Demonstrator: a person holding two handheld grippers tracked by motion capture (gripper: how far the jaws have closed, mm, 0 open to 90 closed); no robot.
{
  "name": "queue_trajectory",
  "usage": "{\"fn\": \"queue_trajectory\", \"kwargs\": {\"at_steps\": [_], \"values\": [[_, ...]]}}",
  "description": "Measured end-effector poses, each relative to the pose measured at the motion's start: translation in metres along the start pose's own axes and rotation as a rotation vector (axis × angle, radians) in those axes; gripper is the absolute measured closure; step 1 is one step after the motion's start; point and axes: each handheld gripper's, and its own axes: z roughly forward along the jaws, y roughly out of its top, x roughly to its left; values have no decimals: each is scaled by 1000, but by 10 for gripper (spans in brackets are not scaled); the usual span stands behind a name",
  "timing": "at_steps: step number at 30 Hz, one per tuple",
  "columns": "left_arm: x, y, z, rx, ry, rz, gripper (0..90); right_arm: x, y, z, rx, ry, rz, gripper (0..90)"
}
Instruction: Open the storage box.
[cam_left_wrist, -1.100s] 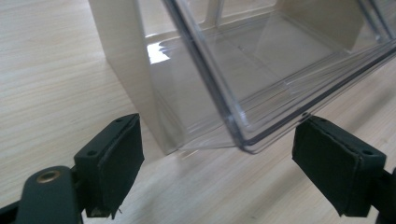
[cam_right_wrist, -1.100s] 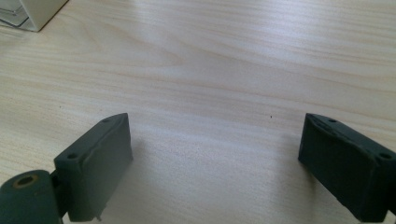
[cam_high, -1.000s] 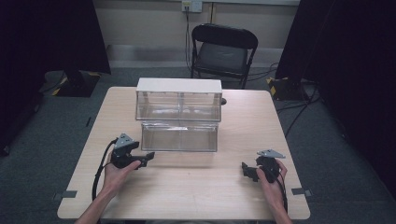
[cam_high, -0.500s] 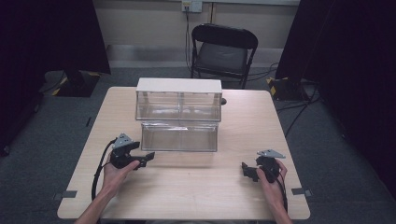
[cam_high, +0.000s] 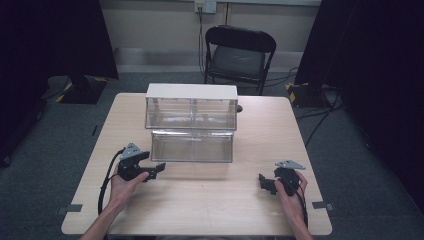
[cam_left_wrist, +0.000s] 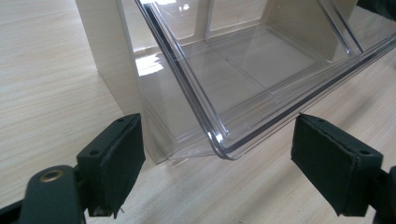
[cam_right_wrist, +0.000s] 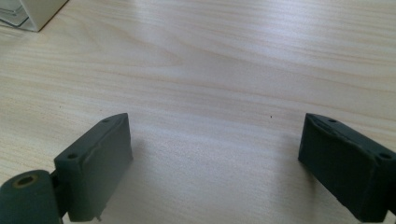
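Note:
A white-framed cabinet (cam_high: 191, 92) with clear plastic drawers stands at the middle of the wooden table (cam_high: 200, 200). Its lower clear drawer (cam_high: 192, 146) is pulled out toward me and holds nothing. My left gripper (cam_high: 159, 167) is open, its jaws just off the drawer's front left corner (cam_left_wrist: 219, 144) without touching it. My right gripper (cam_high: 262, 181) is open low over bare wood at the front right, jaws wide apart with nothing between them (cam_right_wrist: 215, 154). A corner of the cabinet (cam_right_wrist: 39, 11) shows at the top left of the right gripper view.
A black folding chair (cam_high: 239, 50) stands behind the table's far edge. Black curtains hang at both sides of the room. Cables run across the floor at the right. Bare wood lies between my two hands at the table's front.
My left gripper has crept slightly right toward the drawer's corner. The right gripper has stayed put.

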Motion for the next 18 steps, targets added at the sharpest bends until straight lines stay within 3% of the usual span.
{"fn": "queue_trajectory", "kwargs": {"at_steps": [18], "values": [[-4, 3, -4, -16, -7, 2, 167, 0, 0, 0, 0, 0, 0, 90]]}}
